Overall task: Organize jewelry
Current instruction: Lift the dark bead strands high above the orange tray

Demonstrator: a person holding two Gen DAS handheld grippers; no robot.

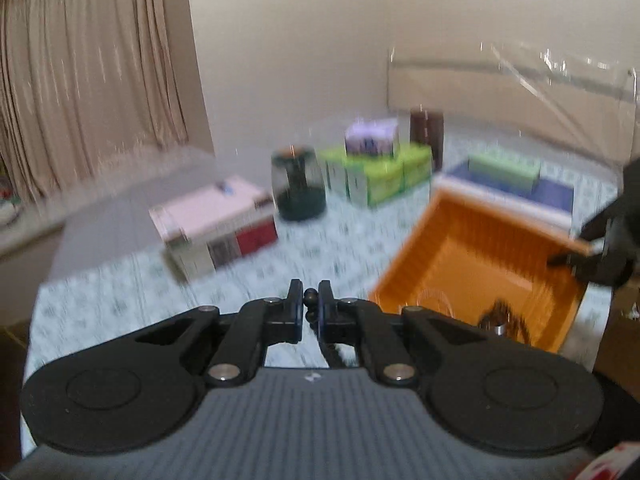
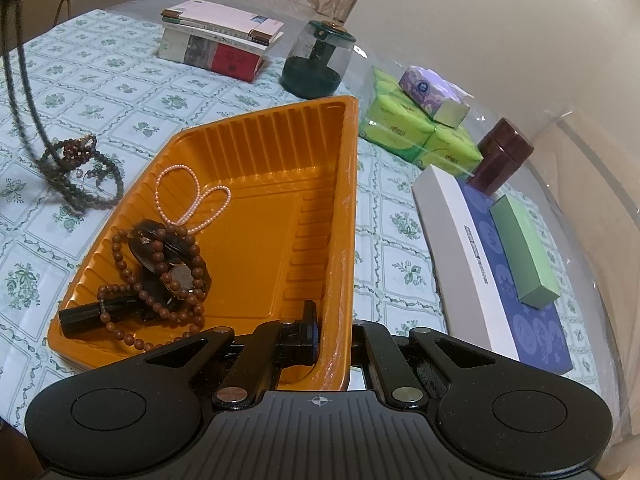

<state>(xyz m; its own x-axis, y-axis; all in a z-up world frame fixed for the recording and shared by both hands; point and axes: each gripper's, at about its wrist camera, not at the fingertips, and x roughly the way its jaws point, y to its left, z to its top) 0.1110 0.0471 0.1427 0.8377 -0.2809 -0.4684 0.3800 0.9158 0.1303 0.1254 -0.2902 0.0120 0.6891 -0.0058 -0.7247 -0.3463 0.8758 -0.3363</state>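
Observation:
An orange tray (image 2: 256,148) lies on the patterned tablecloth. In it are a pink pearl necklace (image 2: 192,196), a brown bead necklace (image 2: 160,272) and a dark watch (image 2: 176,268). My right gripper (image 2: 332,332) is shut on the tray's near right wall, one finger inside and one outside. My left gripper (image 1: 310,312) is shut on a dark bead necklace (image 1: 310,294), which hangs down to a heap of dark beads (image 2: 80,176) on the cloth left of the tray. The tray also shows in the blurred left wrist view (image 1: 480,252).
A stack of books (image 2: 220,40), a dark glass jar (image 2: 316,60), green tissue packs (image 2: 416,128) with a purple box, a brown canister (image 2: 502,156) and a blue-white flat box (image 2: 500,264) with a green box on it stand behind and right of the tray.

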